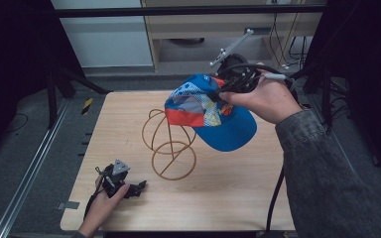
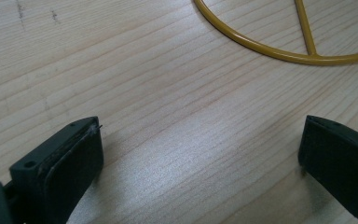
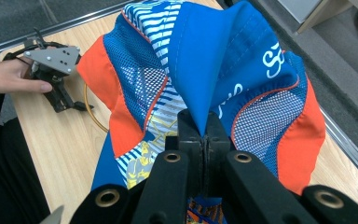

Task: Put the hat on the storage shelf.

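Above the far right part of the pale wooden tabletop (image 1: 218,198), the right gripper (image 1: 226,89) holds a blue baseball cap with orange mesh panels and striped printed fabric (image 1: 213,111) up in the air, well clear of the wood. Its black fingers (image 3: 193,140) are pressed together on a pinched fold of the blue cloth, as the right gripper view shows, with the crown bunched up beyond them and the cap (image 3: 223,74) spreading to both sides. From the high view the cap hangs tilted, its blue brim pointing down and toward the person, and it sits just beside and slightly over the upper part of a yellow-orange wire hat stand with a round ring base (image 1: 171,148), which stands near the middle of the tabletop; whether cloth touches wire cannot be told. Near the front left corner, the left gripper (image 1: 129,187) rests low on the tabletop, well apart from the cap. Its fingers (image 2: 65,163) stand wide apart with bare wood between them, and the ring base of the stand (image 2: 279,46) lies a little ahead of them.
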Tool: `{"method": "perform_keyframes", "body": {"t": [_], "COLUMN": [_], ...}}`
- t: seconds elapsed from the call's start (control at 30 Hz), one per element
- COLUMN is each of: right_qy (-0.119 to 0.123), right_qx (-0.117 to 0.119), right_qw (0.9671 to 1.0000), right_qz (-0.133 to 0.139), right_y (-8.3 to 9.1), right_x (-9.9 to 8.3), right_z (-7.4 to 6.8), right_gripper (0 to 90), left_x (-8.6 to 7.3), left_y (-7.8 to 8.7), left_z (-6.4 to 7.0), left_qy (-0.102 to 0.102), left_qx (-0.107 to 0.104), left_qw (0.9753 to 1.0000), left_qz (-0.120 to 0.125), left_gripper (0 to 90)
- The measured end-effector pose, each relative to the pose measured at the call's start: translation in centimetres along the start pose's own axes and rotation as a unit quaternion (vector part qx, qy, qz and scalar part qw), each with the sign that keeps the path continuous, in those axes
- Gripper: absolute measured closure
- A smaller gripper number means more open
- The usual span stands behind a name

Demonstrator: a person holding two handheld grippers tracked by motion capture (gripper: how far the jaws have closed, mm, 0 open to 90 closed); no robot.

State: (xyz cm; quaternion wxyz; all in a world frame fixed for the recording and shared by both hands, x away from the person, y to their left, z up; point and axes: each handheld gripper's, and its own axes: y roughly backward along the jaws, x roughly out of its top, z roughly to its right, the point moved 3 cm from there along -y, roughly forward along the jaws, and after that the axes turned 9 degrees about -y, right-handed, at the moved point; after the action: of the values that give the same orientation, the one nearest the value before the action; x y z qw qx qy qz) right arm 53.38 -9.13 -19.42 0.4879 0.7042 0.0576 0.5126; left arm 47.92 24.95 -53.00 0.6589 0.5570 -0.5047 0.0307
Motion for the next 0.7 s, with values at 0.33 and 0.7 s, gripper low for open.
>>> {"method": "perform_keyframes", "body": {"t": [0.33, 0.7], "right_qy": [0.006, 0.014], "right_qx": [0.006, 0.013], "right_qw": [1.0, 0.9997], "right_qz": [0.002, 0.011], "right_y": [-0.4, -1.2], "right_x": [0.5, 1.9], "right_z": [-0.5, -1.4], "right_gripper": [89.3, 89.3], "left_x": [0.0, 0.0], "left_y": [0.0, 0.0], "left_z": [0.0, 0.0], "left_qy": [-0.001, 0.0], "left_qx": [0.0, 0.001], "left_qw": [1.0, 1.0], "left_qz": [0.0, 0.0], "left_gripper": [0.0, 0.0]}}
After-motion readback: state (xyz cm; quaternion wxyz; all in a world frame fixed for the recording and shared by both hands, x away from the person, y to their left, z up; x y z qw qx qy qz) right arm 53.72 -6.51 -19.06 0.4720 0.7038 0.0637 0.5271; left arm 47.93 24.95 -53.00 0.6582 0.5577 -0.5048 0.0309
